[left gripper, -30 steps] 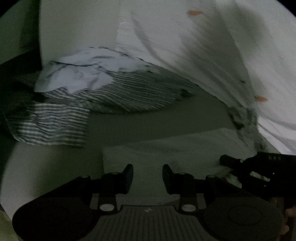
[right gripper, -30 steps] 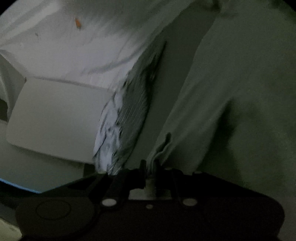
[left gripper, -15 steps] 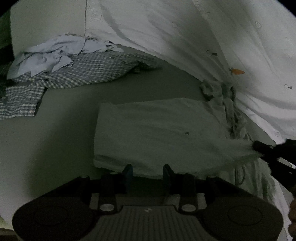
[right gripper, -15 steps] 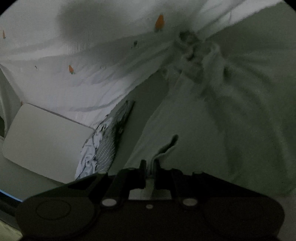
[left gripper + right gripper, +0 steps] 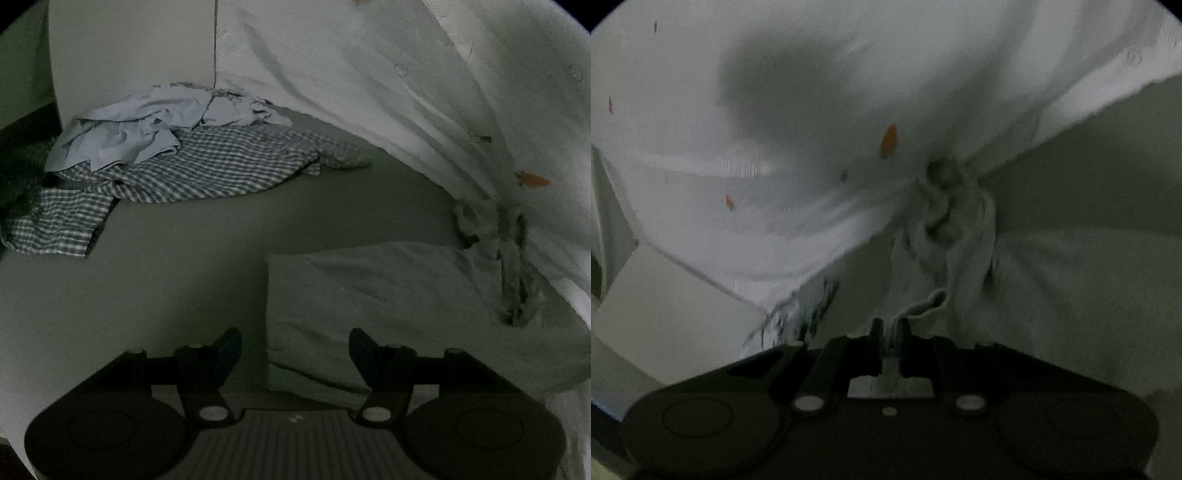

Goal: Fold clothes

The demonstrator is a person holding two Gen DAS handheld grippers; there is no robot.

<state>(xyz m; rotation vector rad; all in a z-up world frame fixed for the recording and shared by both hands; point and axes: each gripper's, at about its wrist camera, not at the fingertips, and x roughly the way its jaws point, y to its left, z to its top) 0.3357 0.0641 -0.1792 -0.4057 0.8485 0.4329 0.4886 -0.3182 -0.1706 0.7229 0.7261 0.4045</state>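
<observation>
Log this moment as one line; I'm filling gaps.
left gripper: opening, empty | right gripper: shut on pale garment | checked shirt: unfolded

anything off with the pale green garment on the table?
Yes. The pale green garment lies flat except at its far right end, which is twisted into a frayed, rope-like knot against the white printed cloth. The right tool is shut on one edge of it. The left tool is opening, nothing between its pads.

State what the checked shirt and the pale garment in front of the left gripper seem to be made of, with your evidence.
Checked shirt: probably thin woven cotton, matte; the check follows its soft folds. Pale garment: likely soft knit or brushed cotton, matte; rounded creases and a bunched end. Dim light leaves both uncertain.
</observation>
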